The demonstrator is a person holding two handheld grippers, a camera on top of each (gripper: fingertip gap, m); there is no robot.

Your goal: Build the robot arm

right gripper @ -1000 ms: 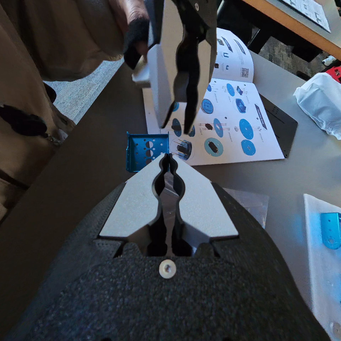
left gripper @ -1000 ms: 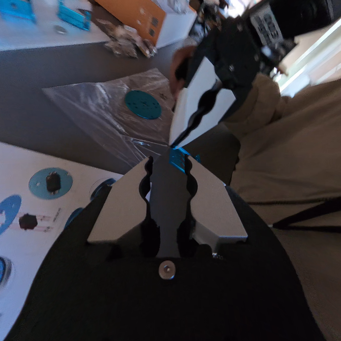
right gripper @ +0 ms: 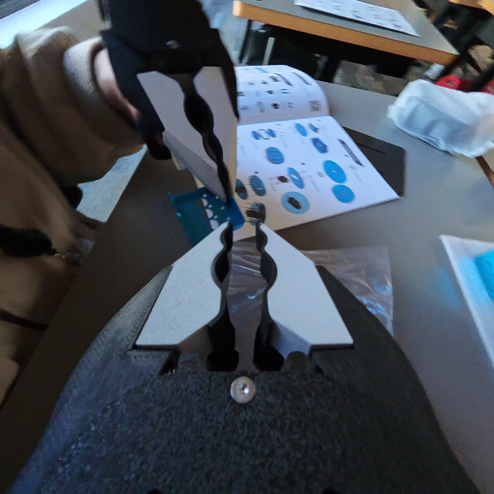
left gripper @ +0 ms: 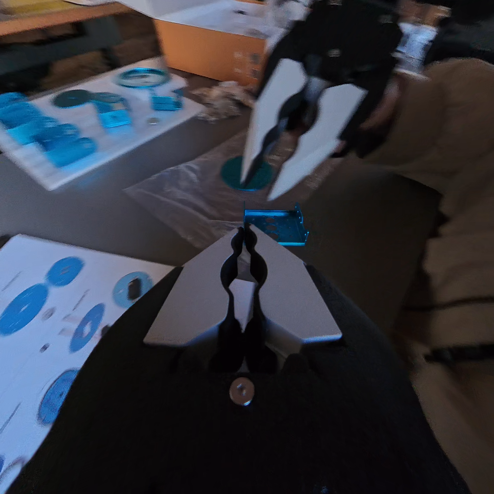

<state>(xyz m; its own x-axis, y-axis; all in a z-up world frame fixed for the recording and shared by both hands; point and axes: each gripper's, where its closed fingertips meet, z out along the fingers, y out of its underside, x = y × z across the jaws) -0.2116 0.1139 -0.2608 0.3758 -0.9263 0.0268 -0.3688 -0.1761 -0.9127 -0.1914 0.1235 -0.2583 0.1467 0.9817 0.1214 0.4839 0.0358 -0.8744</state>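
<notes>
A blue perforated metal bracket [left gripper: 280,227] is near the dark table's edge. My left gripper [left gripper: 244,230] is shut on one side wall of the bracket; in the right wrist view it [right gripper: 226,201] comes down from above onto the bracket [right gripper: 197,213], which looks tilted. My right gripper [right gripper: 243,227] is open and empty, its tips just short of the bracket and over a clear plastic bag [right gripper: 334,267]. In the left wrist view it [left gripper: 256,191] hangs open just beyond the bracket, above a teal disc [left gripper: 232,171] inside the bag.
An open instruction booklet [right gripper: 307,160] lies beside the bracket on a black plate [right gripper: 385,160]. A white tray [left gripper: 120,157] holds several blue parts. An orange box [left gripper: 211,53] and white wrapping [right gripper: 441,120] lie farther back. A person in beige clothing [left gripper: 441,187] is at the table edge. Only a small space, under 4 cm, lies between the two pairs of fingers.
My left gripper has gone from open to shut on the bracket's side wall. My right gripper has gone from shut to open. Both views have swung round.
</notes>
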